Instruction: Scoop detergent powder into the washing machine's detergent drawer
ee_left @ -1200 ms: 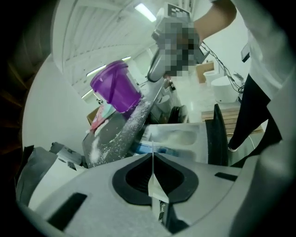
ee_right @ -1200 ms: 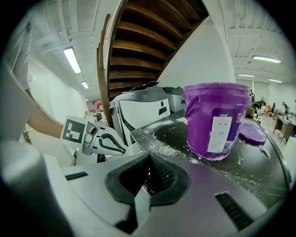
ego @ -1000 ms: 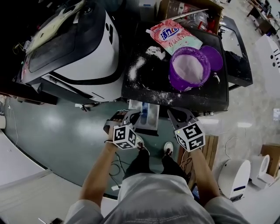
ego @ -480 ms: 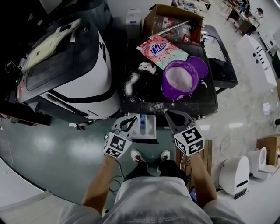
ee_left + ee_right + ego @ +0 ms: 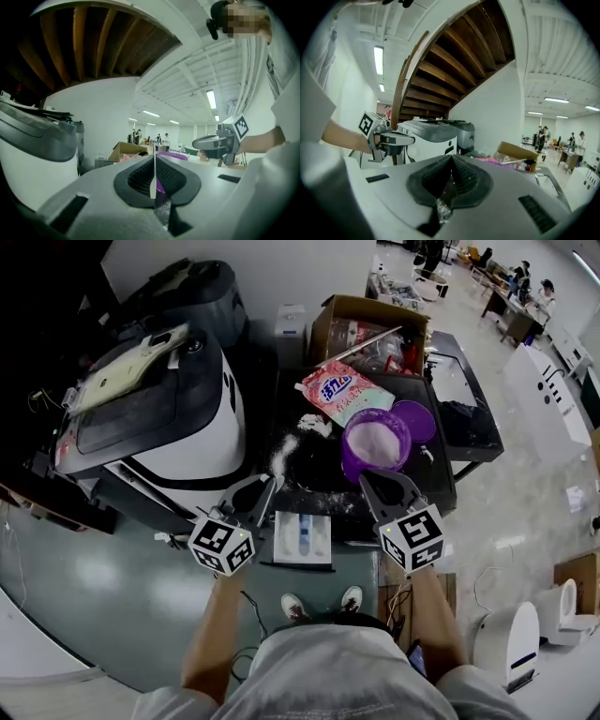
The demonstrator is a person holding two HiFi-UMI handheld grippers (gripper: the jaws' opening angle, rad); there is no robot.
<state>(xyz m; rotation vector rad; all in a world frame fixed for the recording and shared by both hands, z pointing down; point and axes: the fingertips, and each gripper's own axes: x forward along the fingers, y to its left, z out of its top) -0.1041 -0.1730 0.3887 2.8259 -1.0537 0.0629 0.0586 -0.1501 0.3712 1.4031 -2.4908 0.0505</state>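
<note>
Seeing my left gripper (image 5: 251, 495) and right gripper (image 5: 384, 489) pinched closed, empty, detergent drawer (image 5: 303, 538) pulled out, I judge all scooping remains.

Overhead head view and 2 level gripper views share washing machine (image 5: 178, 427).

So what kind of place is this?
Probably a big workshop or test lab, not a home: washing machines stand on an open floor, with a cardboard box and people at desks beyond.
</note>
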